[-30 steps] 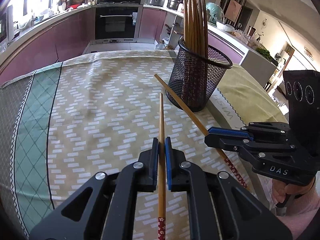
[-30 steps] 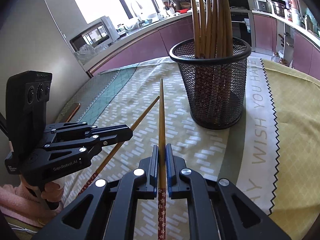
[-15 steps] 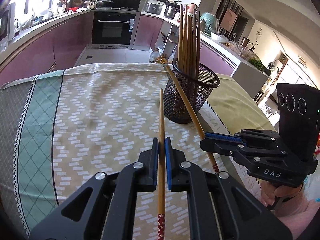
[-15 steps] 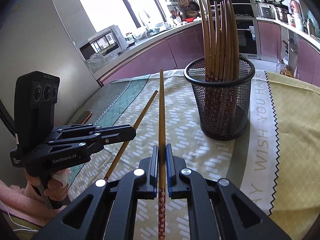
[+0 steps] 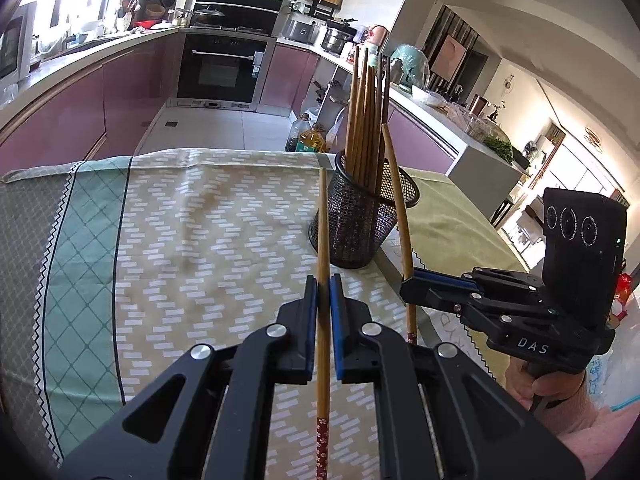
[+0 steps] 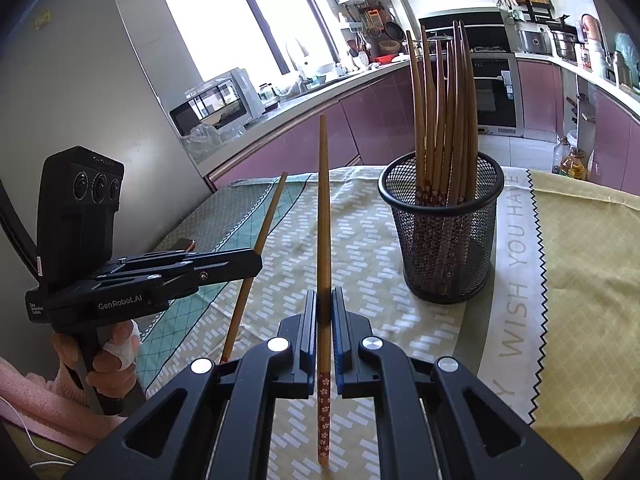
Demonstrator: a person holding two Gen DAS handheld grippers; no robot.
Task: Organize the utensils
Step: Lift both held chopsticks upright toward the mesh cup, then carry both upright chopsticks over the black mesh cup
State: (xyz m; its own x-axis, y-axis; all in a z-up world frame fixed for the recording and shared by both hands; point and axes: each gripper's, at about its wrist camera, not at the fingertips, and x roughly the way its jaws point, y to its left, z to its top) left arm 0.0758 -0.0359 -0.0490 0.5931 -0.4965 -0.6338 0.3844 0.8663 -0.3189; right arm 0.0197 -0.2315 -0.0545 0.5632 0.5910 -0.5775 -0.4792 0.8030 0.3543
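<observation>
Item: two chopsticks, one per hand. My left gripper (image 5: 324, 312) is clamping fully down on the left chopstick (image 5: 322, 240); my right gripper (image 6: 325, 320) is doing likewise on the right chopstick (image 6: 323, 220). Both sticks are running forward along the fingers, tips up and clear of the tablecloth (image 6: 580, 280).

Destination: mesh holder (image 6: 444, 248), upright, already bristling with chopsticks. It is standing ahead and right of both grippers; I am judging the right one nearer, so that stick goes in first, tilted upright above the rim.

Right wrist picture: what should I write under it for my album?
Right gripper shut on a chopstick, beside a mesh cup of chopsticks.
</observation>
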